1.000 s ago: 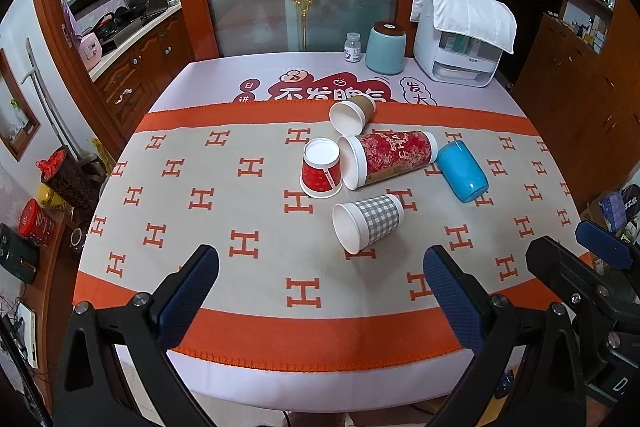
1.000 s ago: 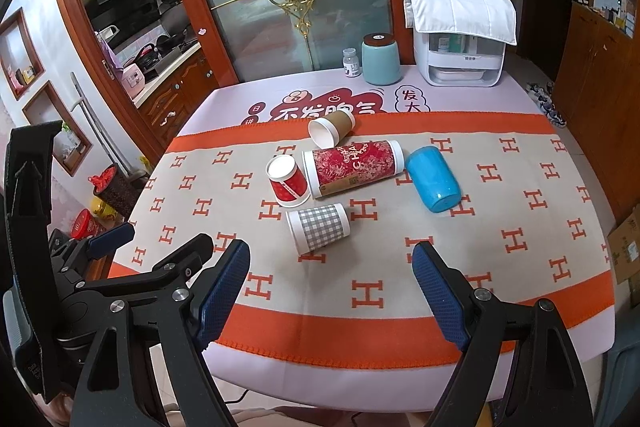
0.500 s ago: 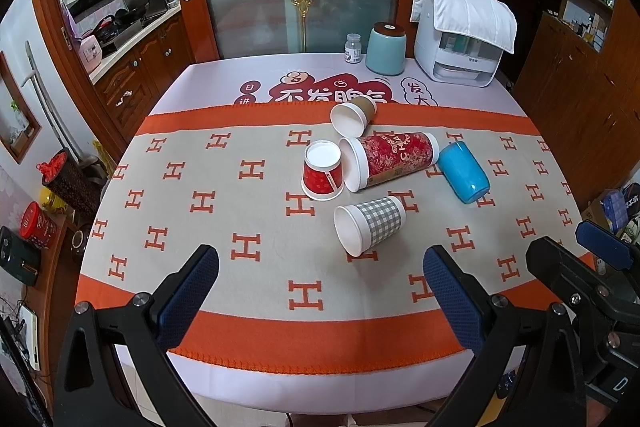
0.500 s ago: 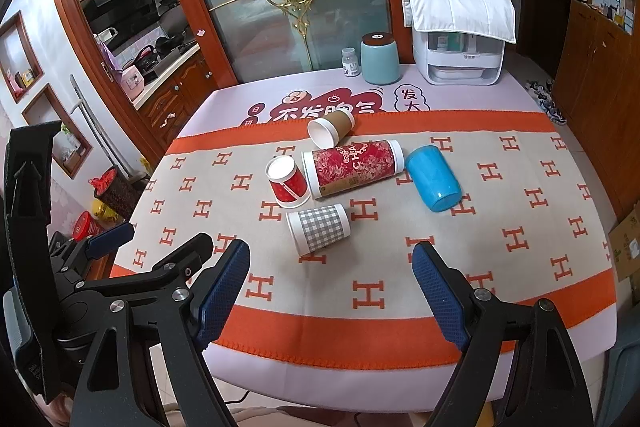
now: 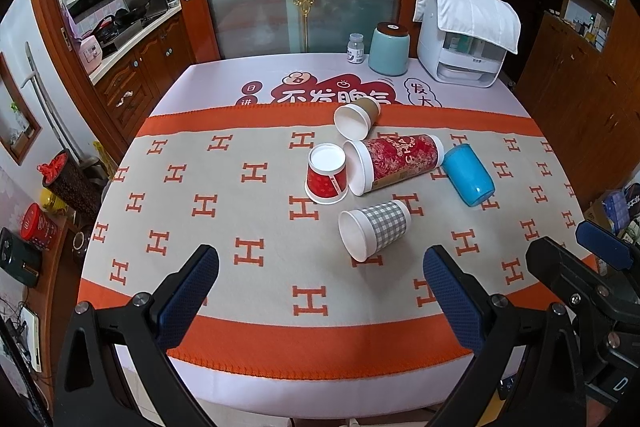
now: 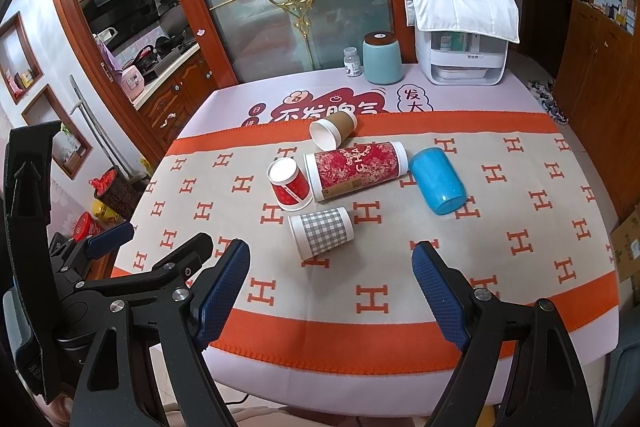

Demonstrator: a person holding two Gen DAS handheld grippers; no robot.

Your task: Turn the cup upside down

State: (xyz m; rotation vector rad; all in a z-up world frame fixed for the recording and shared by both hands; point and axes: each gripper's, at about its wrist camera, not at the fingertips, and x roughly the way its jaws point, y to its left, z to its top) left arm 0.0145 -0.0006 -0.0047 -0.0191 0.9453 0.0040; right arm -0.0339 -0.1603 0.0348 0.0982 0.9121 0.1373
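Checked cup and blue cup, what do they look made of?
Checked cup: likely paper, matte, with a white rolled rim and a printed grey check sleeve. Blue cup: probably plastic, smooth and slightly glossy, with highlights along its side and a translucent look at the base.

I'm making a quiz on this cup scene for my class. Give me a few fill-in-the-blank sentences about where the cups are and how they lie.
The cup nearest both claws is the ___-patterned one.
The small red cup stands ___ down.
The blue cup lies on its ___.
The left claw and right claw are both ___.

Missing words: checked; upside; side; open
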